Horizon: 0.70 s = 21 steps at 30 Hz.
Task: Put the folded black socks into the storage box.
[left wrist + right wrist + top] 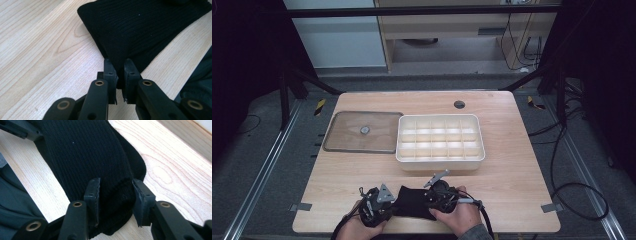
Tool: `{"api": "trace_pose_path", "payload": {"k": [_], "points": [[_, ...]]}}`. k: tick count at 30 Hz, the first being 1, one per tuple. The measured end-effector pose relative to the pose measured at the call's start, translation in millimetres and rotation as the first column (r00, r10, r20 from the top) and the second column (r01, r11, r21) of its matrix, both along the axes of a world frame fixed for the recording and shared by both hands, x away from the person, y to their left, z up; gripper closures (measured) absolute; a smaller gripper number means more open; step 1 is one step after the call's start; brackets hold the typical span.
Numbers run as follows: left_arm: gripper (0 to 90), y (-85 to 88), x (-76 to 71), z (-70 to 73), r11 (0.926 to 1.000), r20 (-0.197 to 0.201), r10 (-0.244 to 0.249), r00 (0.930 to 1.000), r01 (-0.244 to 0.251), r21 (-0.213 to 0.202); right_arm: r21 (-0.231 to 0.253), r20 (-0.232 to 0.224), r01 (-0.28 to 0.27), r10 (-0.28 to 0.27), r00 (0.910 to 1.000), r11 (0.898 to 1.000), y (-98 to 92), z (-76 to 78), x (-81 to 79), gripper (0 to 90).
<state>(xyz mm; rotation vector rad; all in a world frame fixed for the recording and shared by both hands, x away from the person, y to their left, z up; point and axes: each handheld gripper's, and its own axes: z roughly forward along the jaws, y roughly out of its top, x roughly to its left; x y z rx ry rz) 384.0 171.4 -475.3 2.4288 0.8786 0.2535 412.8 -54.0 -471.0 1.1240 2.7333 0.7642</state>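
Note:
A black knitted sock [413,202] lies near the table's front edge, between the two hand-held grippers. My left gripper [393,203] is at the sock's left end, and the left gripper view has its jaws [120,72] shut on a thin fold of the sock [140,27]. At the other end sits my right gripper [428,200]. In the right gripper view its jaws [115,192] stand wider, with both pads pressed against the bunched thick end of the sock [82,152]. A hand holds each gripper from below.
A white tray [401,137] divided into several compartments stands at the table's middle. To its left lies a flat clear lid [343,132] with a round knob. Farther back a dark round grommet [459,104] sits in the wooden table [512,190].

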Motion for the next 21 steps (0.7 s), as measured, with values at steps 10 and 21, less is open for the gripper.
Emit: {"api": "trace_pose_path", "payload": {"k": [10,21], "points": [[83.4,1.2,1.3,6.4,1.0000,0.002,-0.009,1.0000,0.009,-0.002,0.011,-0.014,-0.001,0.001,0.9999,1.000,-0.3,-0.6,1.6,68.0],[83.4,1.5,4.0,11.2,0.9999,-0.006,-0.012,0.9999,0.012,-0.008,0.031,-0.016,0.007,-0.007,0.9999,0.999,-2.3,-1.9,1.9,68.3]]}}
